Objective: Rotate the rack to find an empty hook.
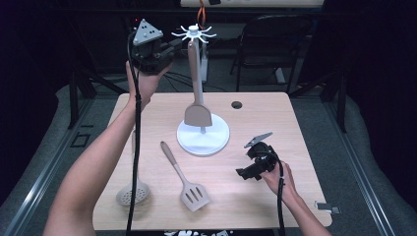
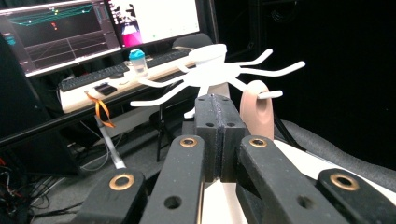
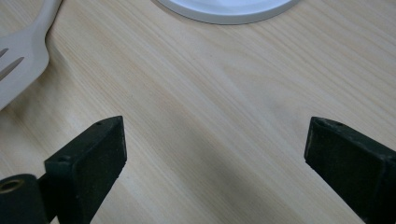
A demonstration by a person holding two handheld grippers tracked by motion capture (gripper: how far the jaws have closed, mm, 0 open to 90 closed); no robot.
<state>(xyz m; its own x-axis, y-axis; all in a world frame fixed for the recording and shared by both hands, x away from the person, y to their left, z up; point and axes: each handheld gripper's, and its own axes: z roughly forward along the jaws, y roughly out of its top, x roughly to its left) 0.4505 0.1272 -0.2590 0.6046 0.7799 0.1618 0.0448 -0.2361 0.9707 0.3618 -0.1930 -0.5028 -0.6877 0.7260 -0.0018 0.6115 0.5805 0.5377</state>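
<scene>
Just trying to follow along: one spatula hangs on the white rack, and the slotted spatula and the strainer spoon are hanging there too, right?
Not quite. One spatula does hang on the white rack, but the slotted spatula and the strainer spoon lie flat on the table, as the high view shows.
</scene>
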